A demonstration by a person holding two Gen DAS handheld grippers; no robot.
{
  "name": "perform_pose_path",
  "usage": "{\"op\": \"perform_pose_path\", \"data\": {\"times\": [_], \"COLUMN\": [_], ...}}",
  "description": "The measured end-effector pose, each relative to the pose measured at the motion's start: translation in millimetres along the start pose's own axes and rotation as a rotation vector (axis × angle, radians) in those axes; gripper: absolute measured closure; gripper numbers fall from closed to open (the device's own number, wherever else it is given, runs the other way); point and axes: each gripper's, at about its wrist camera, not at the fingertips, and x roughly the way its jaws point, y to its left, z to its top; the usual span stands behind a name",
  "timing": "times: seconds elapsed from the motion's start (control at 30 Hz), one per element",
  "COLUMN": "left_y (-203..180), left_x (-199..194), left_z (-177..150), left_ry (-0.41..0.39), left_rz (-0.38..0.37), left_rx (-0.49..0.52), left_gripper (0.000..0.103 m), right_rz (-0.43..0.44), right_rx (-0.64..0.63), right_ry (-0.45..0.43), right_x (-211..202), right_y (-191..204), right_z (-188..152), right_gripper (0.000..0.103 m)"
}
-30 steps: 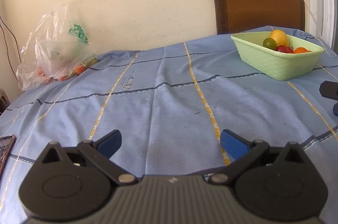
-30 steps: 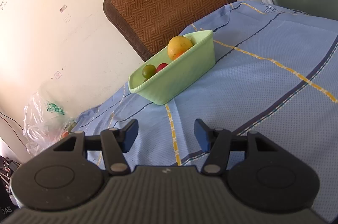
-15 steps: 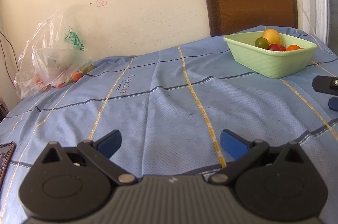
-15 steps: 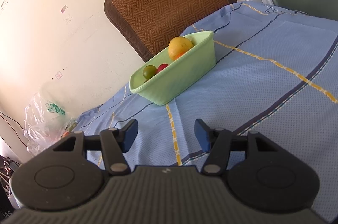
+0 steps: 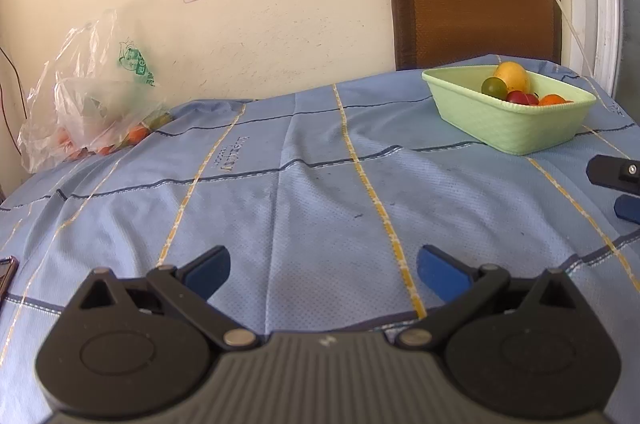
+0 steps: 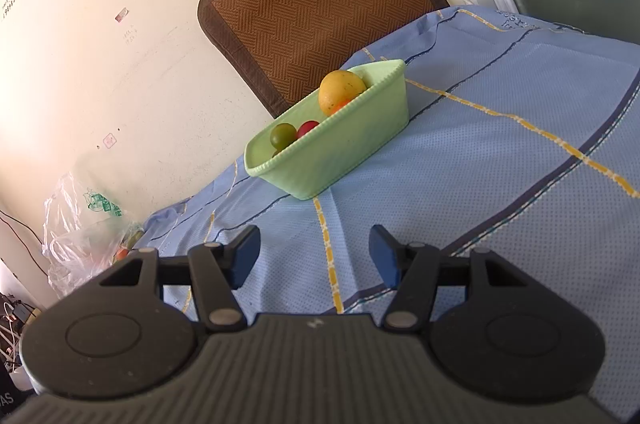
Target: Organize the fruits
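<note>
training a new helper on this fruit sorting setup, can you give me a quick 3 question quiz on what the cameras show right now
1. True or false: the left gripper is shut on a fruit.
2. Multiple choice: the largest fruit in the green basket is A) a yellow fruit, B) a banana, C) a bunch of grapes.
3. Fill in: small orange fruits lie at the far left of the table inside a clear ____.

Key
1. False. Both the left gripper and the right gripper are open and hold nothing.
2. A. It sits beside a green fruit and a red fruit.
3. Plastic bag.
</note>
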Motion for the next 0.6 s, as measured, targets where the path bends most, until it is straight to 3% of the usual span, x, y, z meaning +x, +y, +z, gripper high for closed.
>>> {"op": "perform_pose_path", "data": {"times": [0.6], "left_y": [8.3], "left_x": [5.6], "left_z": [0.7], "left_ry": [0.04], "left_rz": [-0.001], "left_rx": [-0.046], "left_gripper": [0.0], "right_rz": [-0.004], "right_rx": [-0.01], "right_ry": [0.004], "right_x": [0.4], "right_y": [0.7], "right_z": [0.7], "right_gripper": [0.038]}}
